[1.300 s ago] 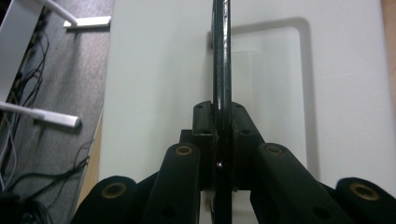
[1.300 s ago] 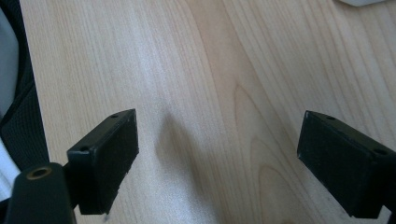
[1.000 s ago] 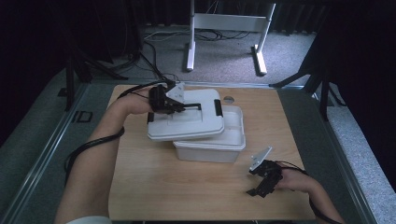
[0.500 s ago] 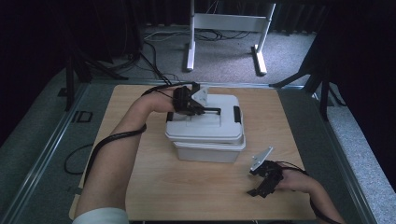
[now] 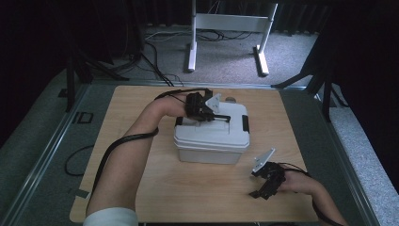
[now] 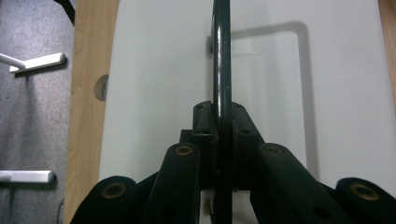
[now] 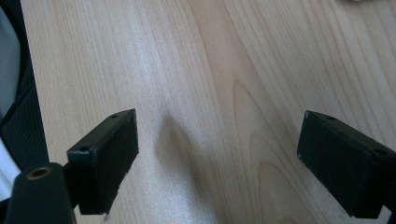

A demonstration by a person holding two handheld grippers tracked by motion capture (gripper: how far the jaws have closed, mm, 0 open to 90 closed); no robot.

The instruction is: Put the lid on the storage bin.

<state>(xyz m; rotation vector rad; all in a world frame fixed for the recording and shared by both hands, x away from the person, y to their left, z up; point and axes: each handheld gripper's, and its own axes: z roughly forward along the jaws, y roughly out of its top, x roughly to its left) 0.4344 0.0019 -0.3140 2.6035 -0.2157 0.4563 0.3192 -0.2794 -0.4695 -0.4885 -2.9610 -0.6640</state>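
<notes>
Lid (image 5: 214, 132): white, sits squarely on the box (image 5: 207, 154) mid-table, black latches at both ends.
Handle (image 6: 221, 56): thin dark bar on the lid top (its long axis runs straight away from the jaws).
Left gripper (image 5: 221, 116): clamped tight on the handle, directly above the lid, by far the nearer.
Right gripper (image 5: 259, 193): jaws wide, nothing between them, resting on bare table (image 7: 224, 70) well off the box's front-right corner.
Next, likely: release the handle, then work the latches.

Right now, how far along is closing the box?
Done: the lid sits square on the white box. In hand: the left tongs are shut on the lid's black handle. Left: let go, and likely snap the side latch; the right tongs rest open on the table.
</notes>
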